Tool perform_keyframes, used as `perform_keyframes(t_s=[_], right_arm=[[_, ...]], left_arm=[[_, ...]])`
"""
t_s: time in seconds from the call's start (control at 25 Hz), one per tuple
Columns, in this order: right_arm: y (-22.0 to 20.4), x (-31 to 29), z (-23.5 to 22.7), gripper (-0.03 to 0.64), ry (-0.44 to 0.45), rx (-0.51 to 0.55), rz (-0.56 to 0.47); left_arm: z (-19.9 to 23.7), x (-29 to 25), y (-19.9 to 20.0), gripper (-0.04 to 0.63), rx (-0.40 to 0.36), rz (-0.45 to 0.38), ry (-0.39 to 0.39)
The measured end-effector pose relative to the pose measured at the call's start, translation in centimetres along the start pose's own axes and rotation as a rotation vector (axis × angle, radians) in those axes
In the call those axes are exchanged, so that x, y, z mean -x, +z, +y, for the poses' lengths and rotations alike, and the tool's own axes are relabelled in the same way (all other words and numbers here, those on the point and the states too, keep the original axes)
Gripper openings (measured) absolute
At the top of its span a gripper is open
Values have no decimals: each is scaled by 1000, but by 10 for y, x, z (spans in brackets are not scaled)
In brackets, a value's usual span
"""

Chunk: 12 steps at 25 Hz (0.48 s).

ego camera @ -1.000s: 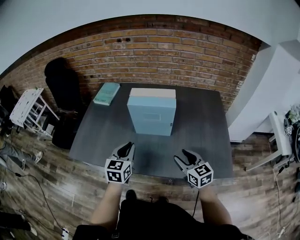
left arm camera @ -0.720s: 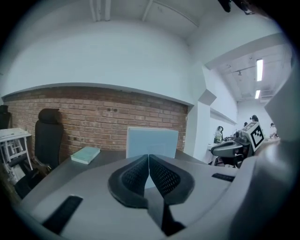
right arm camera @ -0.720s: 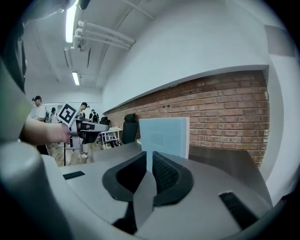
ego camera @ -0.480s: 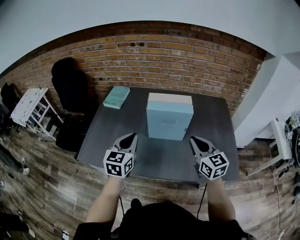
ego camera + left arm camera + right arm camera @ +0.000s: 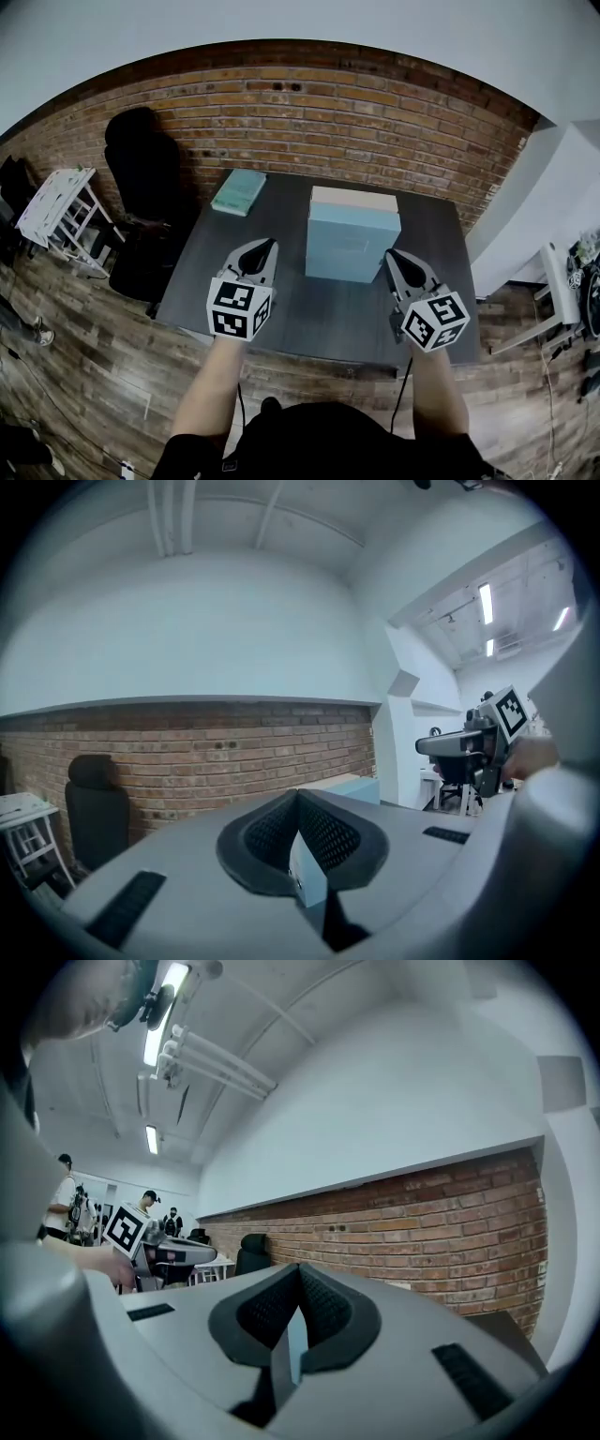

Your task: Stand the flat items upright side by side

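Hovering above the near edge of the bench [image 5: 323,314], the left hand-held gripper [image 5: 263,247] has its jaws pressed together with nothing between the ribbed pads, and its own view confirms it: the two black tips meet in a tight point [image 5: 297,796]. Over on the other side, the right hand-held gripper [image 5: 393,255] is the same story, jaws closed and empty, tips touching [image 5: 299,1269]. Both are carried level and pointing away from the person toward the brick wall [image 5: 309,108], well apart from each other, each with its marker cube facing the head camera. Between and just beyond them, a pale blue upright item [image 5: 351,244] stands in the middle of the dark bench, untouched by either gripper; a beige strip runs along its far top edge, and whether that is a second item standing against it I cannot tell. Further out, a teal flat item [image 5: 238,191] lies flat at the far left corner of the bench. Off the bench to the left sit a black chair [image 5: 139,157] against the wall and a white rack [image 5: 49,211] on the wooden floor [image 5: 84,375].
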State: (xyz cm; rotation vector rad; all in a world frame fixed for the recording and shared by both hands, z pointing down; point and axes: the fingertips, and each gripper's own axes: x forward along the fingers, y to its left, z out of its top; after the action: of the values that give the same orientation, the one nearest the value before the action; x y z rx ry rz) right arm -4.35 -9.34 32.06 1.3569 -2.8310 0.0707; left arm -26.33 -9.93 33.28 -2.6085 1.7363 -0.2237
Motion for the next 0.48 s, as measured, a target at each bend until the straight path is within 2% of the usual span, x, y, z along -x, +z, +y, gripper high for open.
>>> perform_keyframes(t_s=[0.16,0.36,0.48], right_arm=[[-24,6,5,15,-6,11,37],[-58,18,-1,15,-14,-59,92],[-66,22,-3,15,-17,-75,102]], left_arm=[[-4,8,-9,17,23,-45,-19],[7,12,-42,18,97,9,28],[7,12,-52,18,108,36,37]])
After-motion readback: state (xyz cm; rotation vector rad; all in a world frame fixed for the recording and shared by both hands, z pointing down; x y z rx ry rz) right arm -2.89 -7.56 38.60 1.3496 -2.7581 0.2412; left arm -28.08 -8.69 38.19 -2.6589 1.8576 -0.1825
